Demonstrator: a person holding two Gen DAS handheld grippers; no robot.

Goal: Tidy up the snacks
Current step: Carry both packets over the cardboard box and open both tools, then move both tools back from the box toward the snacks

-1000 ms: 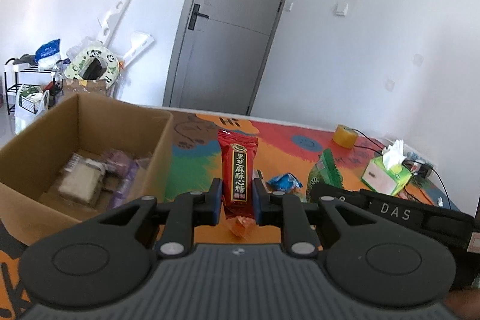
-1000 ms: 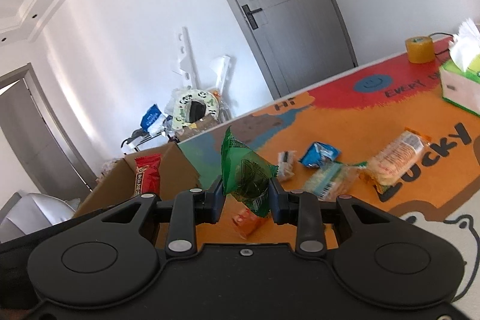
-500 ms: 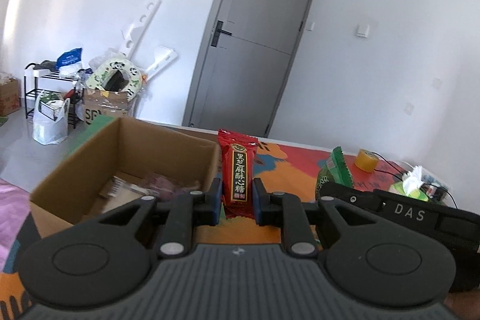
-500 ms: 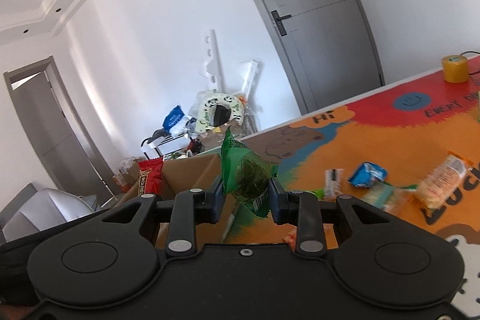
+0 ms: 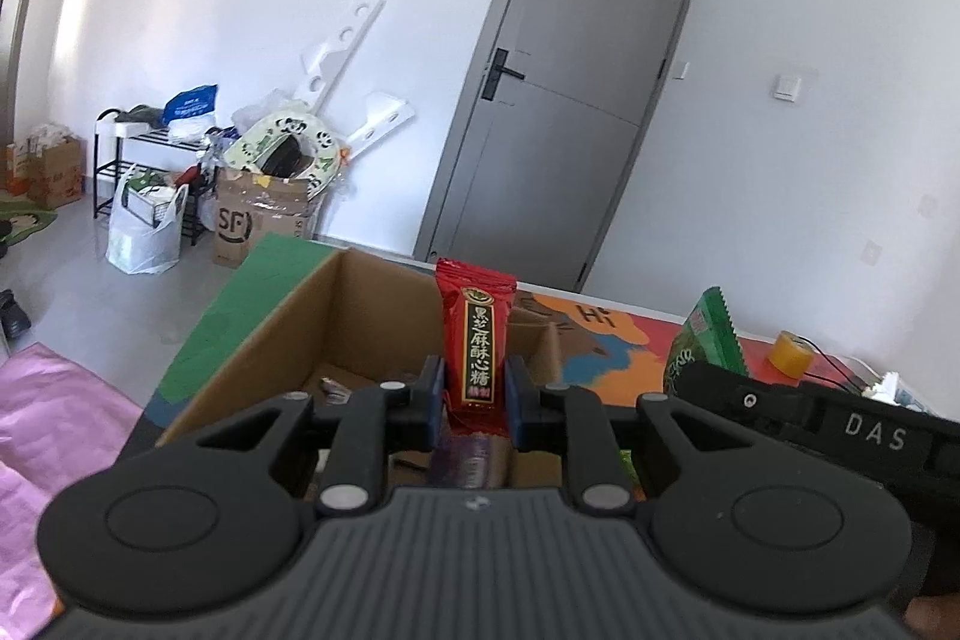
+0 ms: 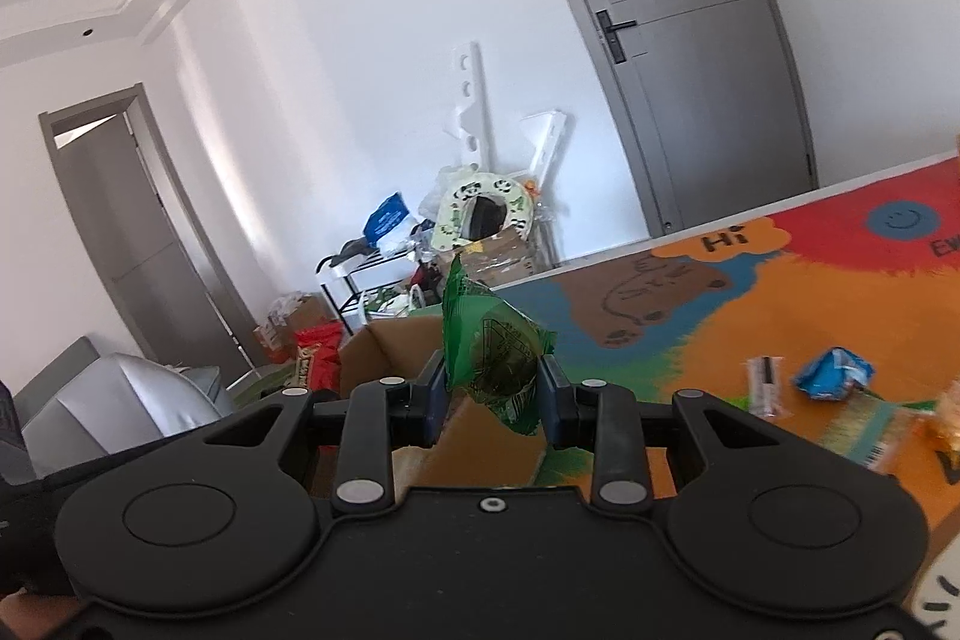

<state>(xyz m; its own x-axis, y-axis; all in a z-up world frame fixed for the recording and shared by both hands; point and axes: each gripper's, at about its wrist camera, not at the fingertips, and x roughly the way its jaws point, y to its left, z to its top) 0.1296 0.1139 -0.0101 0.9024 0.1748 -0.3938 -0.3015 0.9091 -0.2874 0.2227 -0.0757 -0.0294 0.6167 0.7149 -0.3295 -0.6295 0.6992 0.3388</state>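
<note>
I am carrying two snacks at once toward the cardboard box point(image 5: 360, 316). My left gripper point(image 5: 474, 400) is pinching a red candy packet point(image 5: 477, 340) upright, its jaws nearly closed on the lower end, and the packet is standing right over the open box. My right gripper point(image 6: 493, 394) is clamping a green packet point(image 6: 489, 352) that is tilting to one side, just above the near corner of the box point(image 6: 390, 346).

To do this drop well, I judge I should be bringing each packet clear inside the box walls before letting go, the green one especially, since it is sitting near the edge and could slide down onto the counter point(image 6: 750, 292).

Counting: two packets held, one box, and at least four loose snacks lying on the mat, among them one blue wrapper point(image 6: 834, 379).
</note>
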